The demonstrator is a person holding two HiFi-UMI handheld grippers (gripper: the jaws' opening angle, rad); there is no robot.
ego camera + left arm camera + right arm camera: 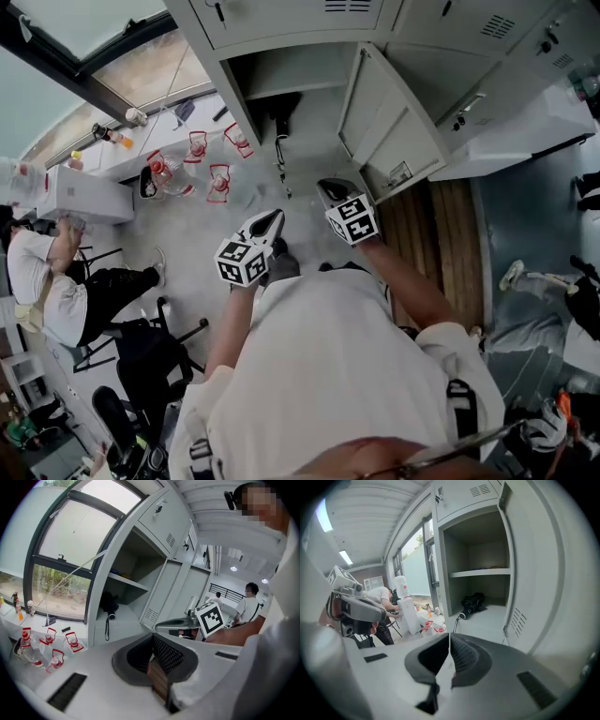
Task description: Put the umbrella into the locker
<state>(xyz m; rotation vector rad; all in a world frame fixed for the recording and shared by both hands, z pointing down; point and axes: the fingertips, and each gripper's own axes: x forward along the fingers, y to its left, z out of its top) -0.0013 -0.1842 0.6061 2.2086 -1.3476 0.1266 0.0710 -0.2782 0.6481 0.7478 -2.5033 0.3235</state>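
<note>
The black folded umbrella lies on the floor of the open grey locker, its strap hanging over the front edge. It also shows in the left gripper view and the right gripper view, under the shelf. My left gripper is shut and empty, well back from the locker. My right gripper is beside it, also shut with nothing between its jaws. Both point toward the open compartment. In each gripper view the jaws of that gripper meet in a thin line: left, right.
The locker door stands open at the right of the compartment. Several red-capped bottles stand on the floor at the left, near a white box. A seated person and black chairs are further left.
</note>
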